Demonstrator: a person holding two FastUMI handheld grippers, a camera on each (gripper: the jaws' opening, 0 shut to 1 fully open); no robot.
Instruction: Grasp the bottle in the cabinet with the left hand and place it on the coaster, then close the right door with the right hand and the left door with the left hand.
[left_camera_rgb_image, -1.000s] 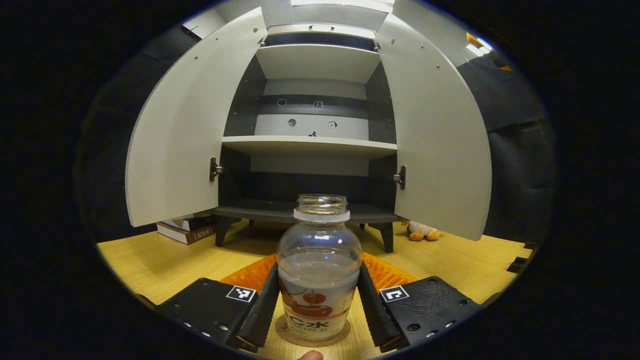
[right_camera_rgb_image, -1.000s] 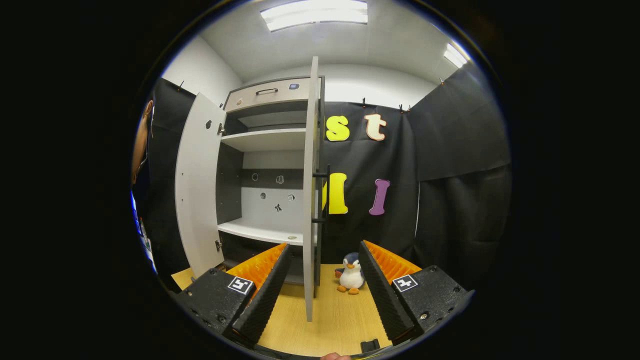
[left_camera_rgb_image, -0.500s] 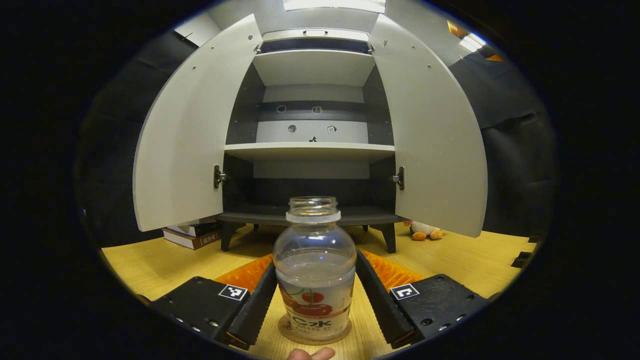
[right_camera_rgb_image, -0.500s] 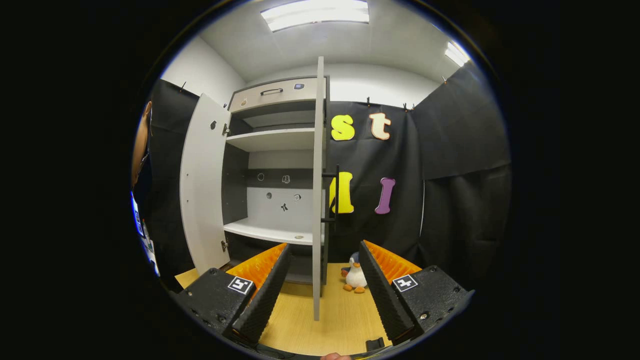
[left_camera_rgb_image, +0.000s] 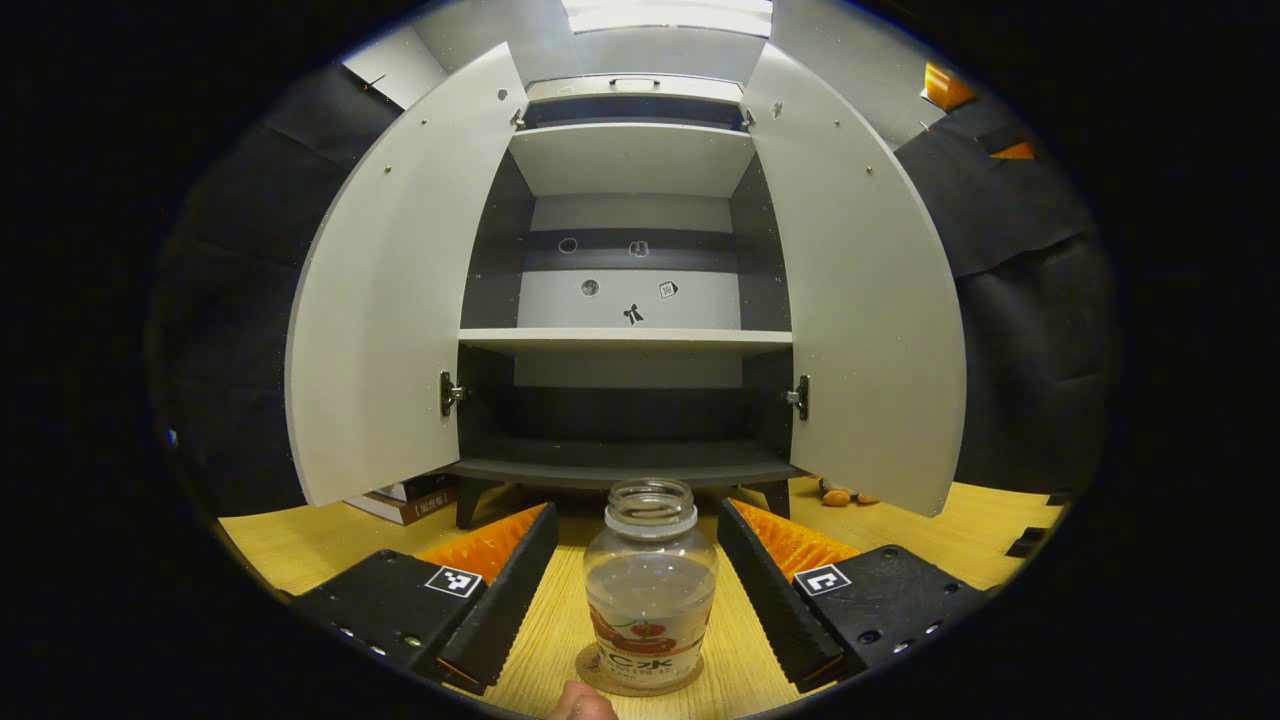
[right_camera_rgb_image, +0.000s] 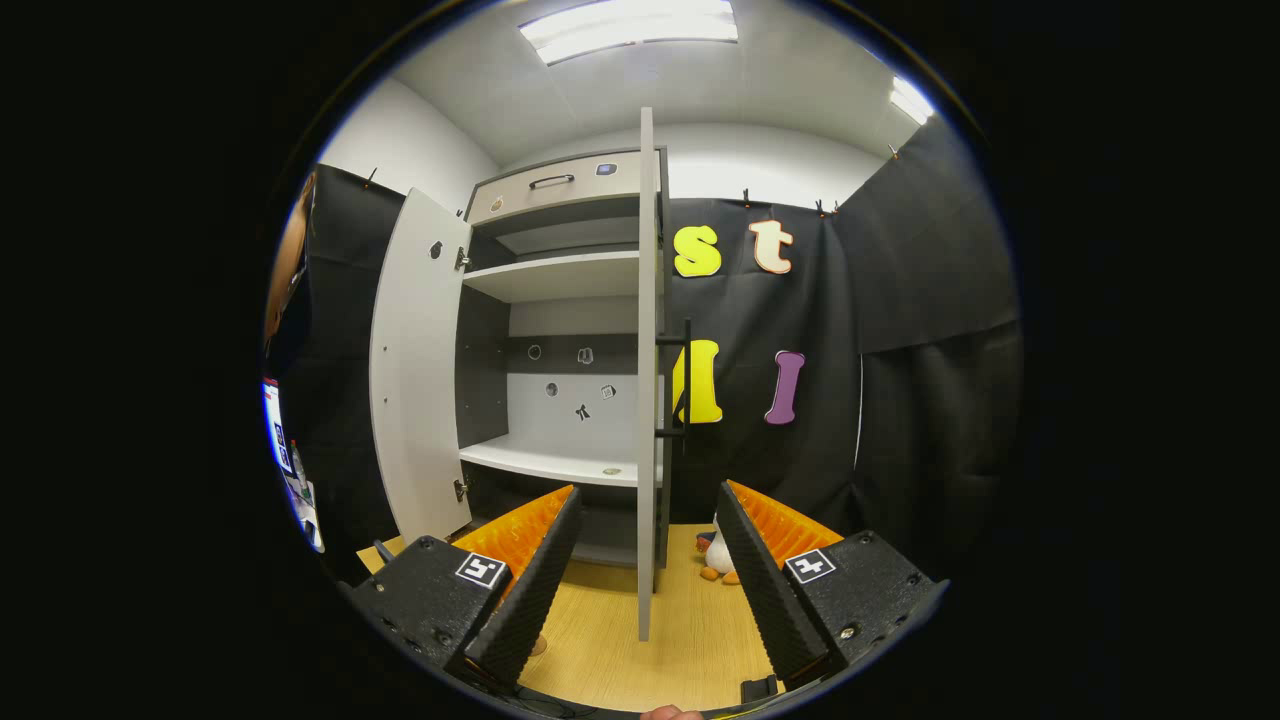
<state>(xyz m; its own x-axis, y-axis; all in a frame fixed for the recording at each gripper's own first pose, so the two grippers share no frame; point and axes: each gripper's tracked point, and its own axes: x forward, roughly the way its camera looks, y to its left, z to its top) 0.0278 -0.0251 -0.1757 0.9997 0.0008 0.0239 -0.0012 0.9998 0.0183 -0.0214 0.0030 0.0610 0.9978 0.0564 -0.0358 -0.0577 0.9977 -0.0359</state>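
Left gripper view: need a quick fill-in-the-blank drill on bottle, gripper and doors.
1. The bottle stands on the ____.
2. The left gripper has its fingers ____, apart from the bottle.
3. Both cabinet doors, left door and right door, are ____.
4. The bottle has no ____ on its mouth.

Missing words: coaster; open; open; cap

Left gripper view low over the table (left_camera_rgb_image: 300, 535), facing the open cabinet (left_camera_rgb_image: 630, 340) head-on, right gripper view off to its right, edge-on to the right door (right_camera_rgb_image: 647, 380), both sharing the shelves.
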